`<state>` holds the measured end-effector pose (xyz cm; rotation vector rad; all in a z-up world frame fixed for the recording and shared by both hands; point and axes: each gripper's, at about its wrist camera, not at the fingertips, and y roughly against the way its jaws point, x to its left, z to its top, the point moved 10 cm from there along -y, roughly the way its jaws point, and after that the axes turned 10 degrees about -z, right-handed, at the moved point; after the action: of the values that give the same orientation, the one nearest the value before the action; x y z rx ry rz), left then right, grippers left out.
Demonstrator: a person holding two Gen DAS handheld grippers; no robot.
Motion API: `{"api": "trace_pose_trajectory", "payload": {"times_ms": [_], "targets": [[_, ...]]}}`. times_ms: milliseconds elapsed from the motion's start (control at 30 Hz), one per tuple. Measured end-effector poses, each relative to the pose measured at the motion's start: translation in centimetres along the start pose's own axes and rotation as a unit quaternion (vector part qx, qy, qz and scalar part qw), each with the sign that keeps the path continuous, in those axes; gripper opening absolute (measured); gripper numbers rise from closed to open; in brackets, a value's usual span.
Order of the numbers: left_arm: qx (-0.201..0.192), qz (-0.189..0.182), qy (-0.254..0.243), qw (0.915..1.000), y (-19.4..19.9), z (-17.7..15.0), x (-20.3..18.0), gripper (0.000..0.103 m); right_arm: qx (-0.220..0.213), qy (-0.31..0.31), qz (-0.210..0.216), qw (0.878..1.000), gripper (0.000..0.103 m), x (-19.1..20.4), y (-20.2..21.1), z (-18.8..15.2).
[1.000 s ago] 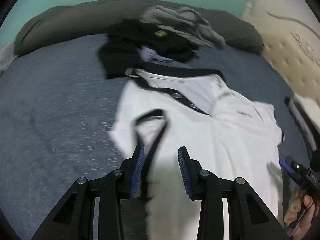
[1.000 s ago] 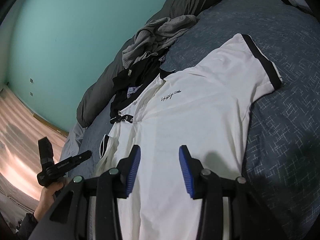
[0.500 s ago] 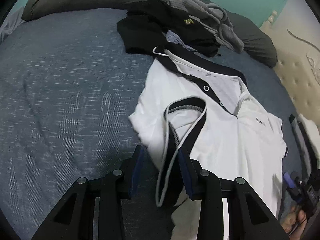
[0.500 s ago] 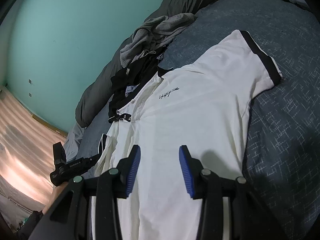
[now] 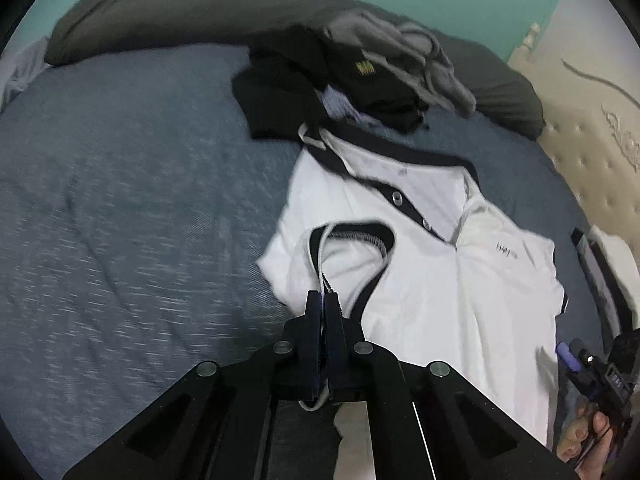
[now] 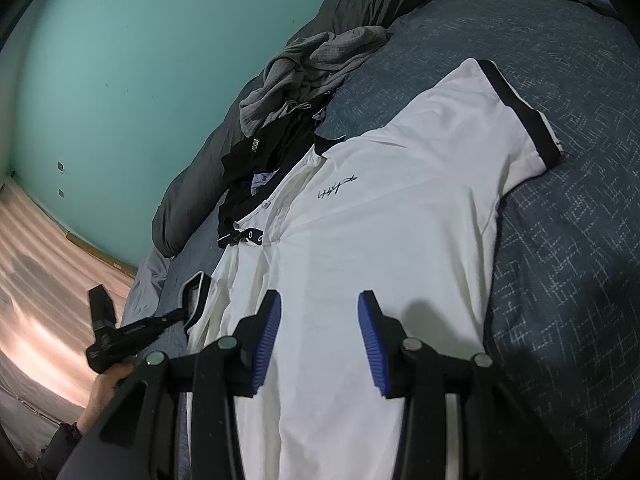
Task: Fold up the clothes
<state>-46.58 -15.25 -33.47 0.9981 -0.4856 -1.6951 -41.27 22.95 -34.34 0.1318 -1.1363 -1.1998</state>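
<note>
A white polo shirt (image 5: 460, 288) with black collar and black sleeve cuffs lies face up on the blue bedspread (image 5: 120, 220). My left gripper (image 5: 325, 300) is shut on the black cuff (image 5: 352, 236) of the shirt's left sleeve, which loops up in front of the jaws. In the right wrist view the shirt (image 6: 380, 220) lies spread out, its other sleeve (image 6: 516, 108) flat at the far right. My right gripper (image 6: 320, 320) is open and empty over the shirt's lower body. The left gripper also shows there (image 6: 176, 314) at the cuff.
A pile of black (image 5: 320, 80) and grey clothes (image 5: 404, 56) lies beyond the collar. A dark pillow roll (image 5: 180, 12) runs along the teal wall (image 6: 120, 60). A padded cream headboard (image 5: 592, 140) stands at the right. Another folded garment (image 5: 600, 264) lies beside it.
My left gripper has closed on the black sleeve cuff, which was loose between open jaws before. The right gripper has barely moved and stays open.
</note>
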Motion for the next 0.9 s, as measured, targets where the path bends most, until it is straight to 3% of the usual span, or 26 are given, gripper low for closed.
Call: {"api": "trace_pose_trajectory", "payload": {"times_ms": [233, 400, 600, 833, 900], "targets": [[-0.035, 0.040, 0.023, 0.9983, 5.7, 1.3, 4.1, 0.002, 0.000, 0.000, 0.001, 1.000, 0.040, 0.2, 0.1, -0.2], [-0.018, 0.065, 0.062, 0.9958, 6.0, -1.1, 8.8, 0.002, 0.002, 0.004, 0.002, 1.000, 0.040, 0.5, 0.0, -0.5], [-0.002, 0.064, 0.142, 0.9878, 4.2, -5.6, 13.6, 0.002, 0.002, 0.004, 0.001, 1.000, 0.040, 0.5, 0.0, -0.5], [-0.009, 0.045, 0.156, 0.9867, 4.8, -6.6, 13.2, 0.002, 0.004, 0.006, 0.002, 1.000, 0.040, 0.7, -0.2, -0.7], [-0.023, 0.050, 0.154, 0.9866, 5.8, -6.1, 12.9, 0.007, 0.005, 0.007, 0.002, 1.000, 0.040, 0.8, -0.2, -0.8]]}}
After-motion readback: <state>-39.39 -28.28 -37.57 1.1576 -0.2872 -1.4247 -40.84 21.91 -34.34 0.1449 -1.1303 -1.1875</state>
